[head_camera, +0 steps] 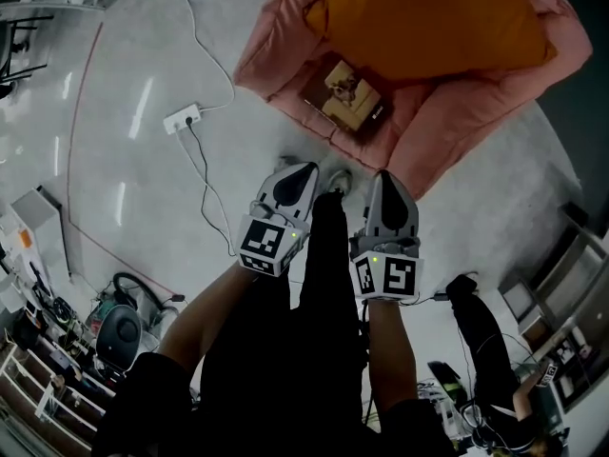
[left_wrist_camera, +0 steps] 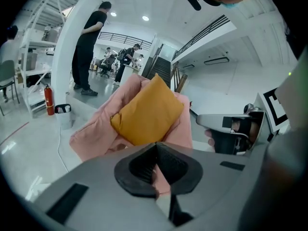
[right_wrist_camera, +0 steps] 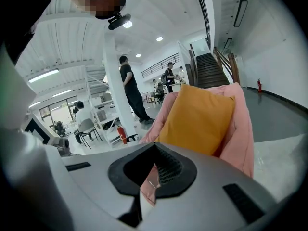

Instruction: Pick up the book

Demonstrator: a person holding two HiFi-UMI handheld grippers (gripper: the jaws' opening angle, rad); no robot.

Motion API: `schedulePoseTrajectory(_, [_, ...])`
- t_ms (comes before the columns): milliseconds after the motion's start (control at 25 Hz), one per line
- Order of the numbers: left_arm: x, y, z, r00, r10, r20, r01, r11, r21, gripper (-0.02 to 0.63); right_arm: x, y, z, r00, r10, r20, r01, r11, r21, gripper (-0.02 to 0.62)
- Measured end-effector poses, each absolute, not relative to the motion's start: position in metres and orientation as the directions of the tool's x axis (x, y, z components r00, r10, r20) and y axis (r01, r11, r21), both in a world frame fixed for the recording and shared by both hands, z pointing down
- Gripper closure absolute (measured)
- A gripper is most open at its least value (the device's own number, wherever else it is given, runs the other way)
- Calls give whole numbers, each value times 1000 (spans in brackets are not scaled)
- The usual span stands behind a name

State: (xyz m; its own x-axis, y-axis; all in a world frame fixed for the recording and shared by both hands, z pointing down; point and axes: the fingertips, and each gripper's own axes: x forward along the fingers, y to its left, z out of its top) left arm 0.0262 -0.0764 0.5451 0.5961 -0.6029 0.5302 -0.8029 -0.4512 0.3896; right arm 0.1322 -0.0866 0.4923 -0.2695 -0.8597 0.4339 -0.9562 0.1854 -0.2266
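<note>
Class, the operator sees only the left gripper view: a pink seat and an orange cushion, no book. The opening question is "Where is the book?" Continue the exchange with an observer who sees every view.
Observer: Head view: the book lies flat on the pink seat, in front of the orange cushion.
Operator: Is it held?
Observer: No. The left tongs and right tongs are both apart from it, short of the seat.
Operator: Are the right tongs open?
Observer: Right gripper view: shut, gripping nothing.
</note>
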Motion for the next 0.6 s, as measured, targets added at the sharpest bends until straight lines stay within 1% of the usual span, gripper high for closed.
schedulePoseTrajectory(280, [26,-79,599,588,-582,562,-809,-411,421,598,126,-92,533,-286,-839,462,-954,202,-223,593])
schedulePoseTrajectory(600, [15,-85,646,577,-590,565,-814,-357,458,597,117,-94,578,-303,-821,484,-949,214,-231,592])
